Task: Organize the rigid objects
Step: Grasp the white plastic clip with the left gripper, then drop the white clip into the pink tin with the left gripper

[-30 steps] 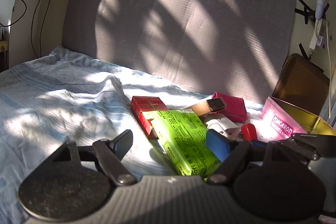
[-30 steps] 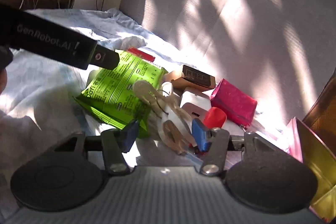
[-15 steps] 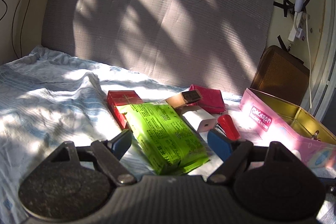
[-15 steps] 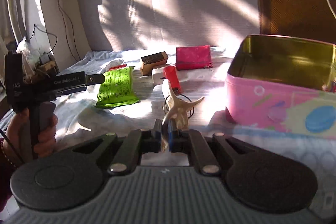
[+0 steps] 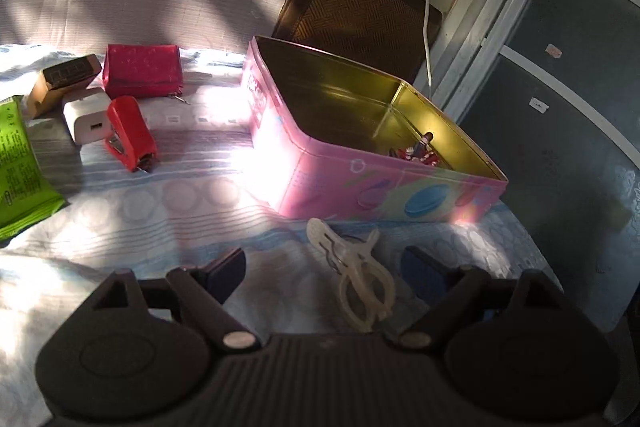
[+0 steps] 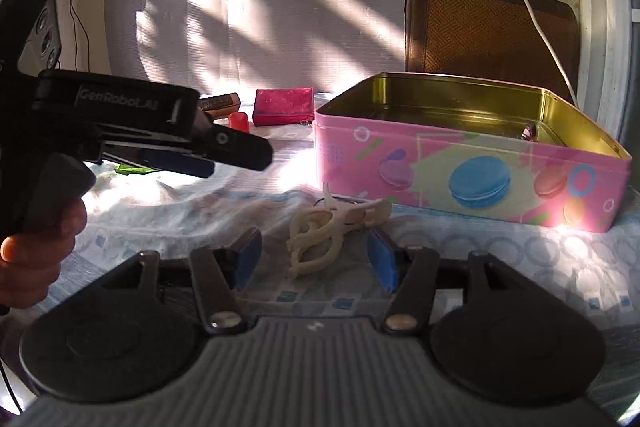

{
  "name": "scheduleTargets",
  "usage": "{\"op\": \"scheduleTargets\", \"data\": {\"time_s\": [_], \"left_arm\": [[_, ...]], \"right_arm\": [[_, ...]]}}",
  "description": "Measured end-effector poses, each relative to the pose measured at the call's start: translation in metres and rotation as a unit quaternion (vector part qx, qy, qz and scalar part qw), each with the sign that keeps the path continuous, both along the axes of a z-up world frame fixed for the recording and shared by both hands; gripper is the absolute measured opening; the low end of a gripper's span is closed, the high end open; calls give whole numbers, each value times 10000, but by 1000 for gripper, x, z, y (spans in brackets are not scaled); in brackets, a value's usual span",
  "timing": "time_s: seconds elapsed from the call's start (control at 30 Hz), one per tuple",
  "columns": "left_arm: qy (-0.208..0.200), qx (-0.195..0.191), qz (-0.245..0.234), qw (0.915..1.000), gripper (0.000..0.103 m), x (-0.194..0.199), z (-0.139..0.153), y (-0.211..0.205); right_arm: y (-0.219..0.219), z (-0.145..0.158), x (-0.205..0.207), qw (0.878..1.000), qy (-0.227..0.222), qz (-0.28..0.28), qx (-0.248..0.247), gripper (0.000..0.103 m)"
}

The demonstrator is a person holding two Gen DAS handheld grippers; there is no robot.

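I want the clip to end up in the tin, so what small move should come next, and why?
Probably close the right gripper on the cream clip. Its jaws have just opened and the clip lies loose on the sheet between them, just outside the pink tin. The left gripper is also open around it, so either could take it.

Clip [image 5: 356, 283]: cream plastic, lying flat on the sheet, just near of the tin.
Tin [image 5: 360, 183]: pink, gold inside, open, upright, right side.
Stapler [image 5: 130, 135]: red, left of tin.
Charger [image 5: 86, 119]: white, touching stapler.
Pouch [image 5: 142, 71]: red, far left.
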State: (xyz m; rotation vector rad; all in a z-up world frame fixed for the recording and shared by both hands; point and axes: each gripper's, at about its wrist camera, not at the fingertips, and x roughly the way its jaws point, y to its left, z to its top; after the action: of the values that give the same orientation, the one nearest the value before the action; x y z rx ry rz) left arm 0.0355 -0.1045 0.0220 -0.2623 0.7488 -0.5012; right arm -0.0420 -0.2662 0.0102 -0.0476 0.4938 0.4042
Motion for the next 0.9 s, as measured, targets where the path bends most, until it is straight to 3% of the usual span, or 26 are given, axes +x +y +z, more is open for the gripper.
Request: {"op": "scheduleTargets", "data": {"time_s": [0.07,0.17,0.23,0.3,0.33,0.4,0.5,0.7,0.9], "left_arm": [[173,-21,-86,9998,98,5,-7,-10],[177,63,-45,9998,99,10,-17,-23],[37,275,-90,9996,92,9,-17,-33],[-114,202,-248,9994,61,5,-15,-35],[-83,156,-216,9996,60,5,-16,-33],[-57,18,-81,9999,45,4,-13,-24],[-288,-357,-177,9988,42,-9,2,-13],[-1274,-127,-232,9915,43,-8,52,-25],[-1351,77,-201,9906,48,46,67,-47]], "right_arm": [[4,-5,6,9998,157,78,-114,70],[9,-8,23,9982,515,188,-231,70],[11,-9,31,9981,495,200,-312,70],[13,-10,37,9987,399,109,-286,54],[13,-10,39,9990,378,54,-234,35],[13,-9,38,9994,344,39,-95,34],[10,-1,25,9999,-141,47,29,34],[11,29,23,9914,-1294,-170,70,34],[2,42,68,9871,-1514,-507,145,34]]}}
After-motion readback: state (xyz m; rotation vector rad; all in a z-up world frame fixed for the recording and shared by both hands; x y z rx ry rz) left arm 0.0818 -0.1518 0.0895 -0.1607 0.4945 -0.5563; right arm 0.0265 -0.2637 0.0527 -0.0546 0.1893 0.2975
